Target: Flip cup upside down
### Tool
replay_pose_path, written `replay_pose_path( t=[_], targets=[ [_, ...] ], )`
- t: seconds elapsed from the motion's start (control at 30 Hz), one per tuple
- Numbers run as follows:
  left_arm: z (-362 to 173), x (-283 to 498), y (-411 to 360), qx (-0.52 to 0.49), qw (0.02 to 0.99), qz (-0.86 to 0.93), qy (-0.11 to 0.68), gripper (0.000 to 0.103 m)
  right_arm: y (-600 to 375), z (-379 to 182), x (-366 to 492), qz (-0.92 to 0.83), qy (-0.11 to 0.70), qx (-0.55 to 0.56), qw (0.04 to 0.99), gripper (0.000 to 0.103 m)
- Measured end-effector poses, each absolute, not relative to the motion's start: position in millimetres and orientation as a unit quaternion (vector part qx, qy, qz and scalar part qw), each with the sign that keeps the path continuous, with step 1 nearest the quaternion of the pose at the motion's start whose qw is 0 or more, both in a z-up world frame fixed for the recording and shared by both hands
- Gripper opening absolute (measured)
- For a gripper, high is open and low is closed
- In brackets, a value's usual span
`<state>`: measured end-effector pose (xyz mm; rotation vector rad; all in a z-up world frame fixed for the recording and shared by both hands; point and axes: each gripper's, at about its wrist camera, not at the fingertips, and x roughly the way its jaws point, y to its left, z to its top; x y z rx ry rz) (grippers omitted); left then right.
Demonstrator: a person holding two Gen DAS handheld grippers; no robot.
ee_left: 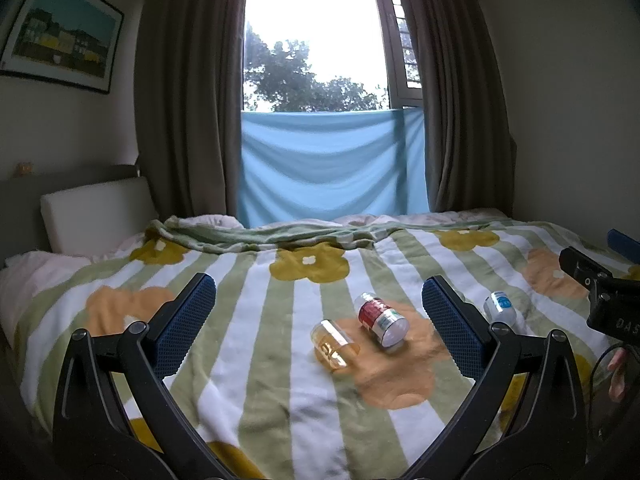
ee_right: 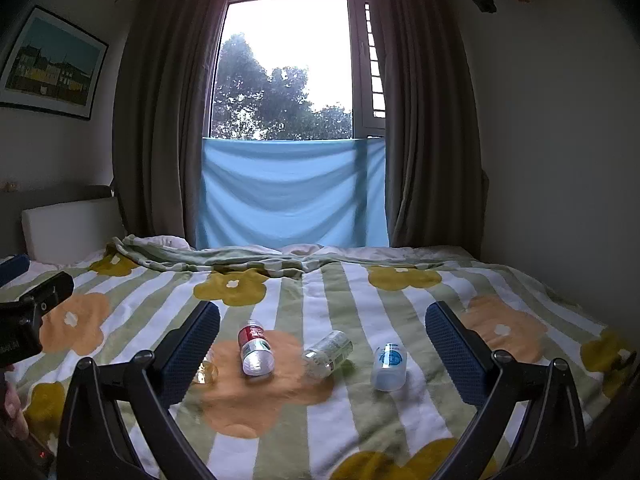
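Four cups are being surveyed on the striped floral blanket (ee_right: 360, 420), all lying on their sides. The left gripper (ee_left: 319, 316) is being held released above the amber cup (ee_left: 334, 345), just left of the red-labelled cup (ee_right: 256, 348). The right gripper (ee_right: 322, 344), also released, is being held over the clear cup (ee_right: 328, 353) and blue-labelled cup (ee_right: 389, 366). One cup should be squared between the pads before closing, since soft bedding is likely to let it roll.

cups (ee_right: 256, 350) | four, red, amber, clear, blue-labelled | on sides | blanket
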<state>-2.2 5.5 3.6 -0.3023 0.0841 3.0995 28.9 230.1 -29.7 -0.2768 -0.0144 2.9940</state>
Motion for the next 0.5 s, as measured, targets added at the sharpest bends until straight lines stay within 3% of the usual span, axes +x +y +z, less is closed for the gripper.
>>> replay_pose_path(
  t=[0.5],
  targets=[
    [-0.8,-3.3,4.5,-0.102,0.015,0.994,0.023,0.103,232.2,-32.0,26.8,0.993,0.0,-0.097,0.06,0.103]
  ],
)
